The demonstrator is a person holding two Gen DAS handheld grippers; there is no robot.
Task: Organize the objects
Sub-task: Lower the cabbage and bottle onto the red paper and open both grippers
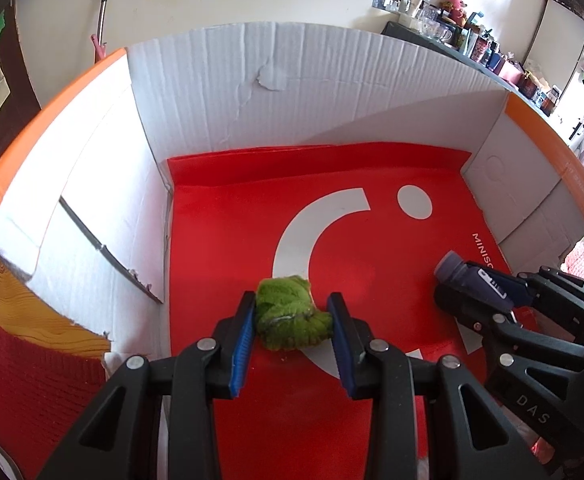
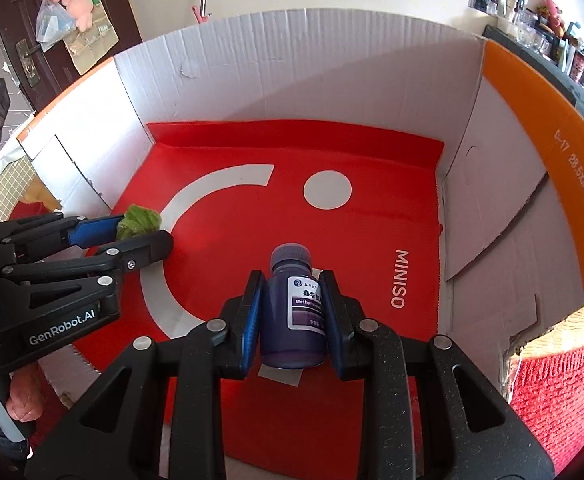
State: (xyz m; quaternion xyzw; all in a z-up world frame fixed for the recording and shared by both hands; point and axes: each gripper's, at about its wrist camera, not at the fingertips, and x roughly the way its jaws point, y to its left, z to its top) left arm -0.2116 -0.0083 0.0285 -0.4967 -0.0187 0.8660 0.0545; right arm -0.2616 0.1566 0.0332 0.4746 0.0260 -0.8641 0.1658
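Both grippers are inside the cardboard box, over the red bag lining its floor.

Left gripper is pinching the green leafy piece between its blue pads, toward the box's left wall, near the front edge. Right gripper is clamped on the purple bottle, mid-floor toward the front, cap pointing at the back wall; whether the base touches the bag can't be told.

Risks, as judged from here:
- The bottle is held tilted, lying along the fingers. If released like this it likely lands on its side and rolls on the slick bag toward a wall.
- The green piece looks soft and light, so it may cling to a pad on release or get crushed by the grip.
- The grippers are near each other within the box; spreading both at once could knock fingers together or against the left wall.
- The bag is loose and creased at the back edge, and a dragged fingertip could bunch it.
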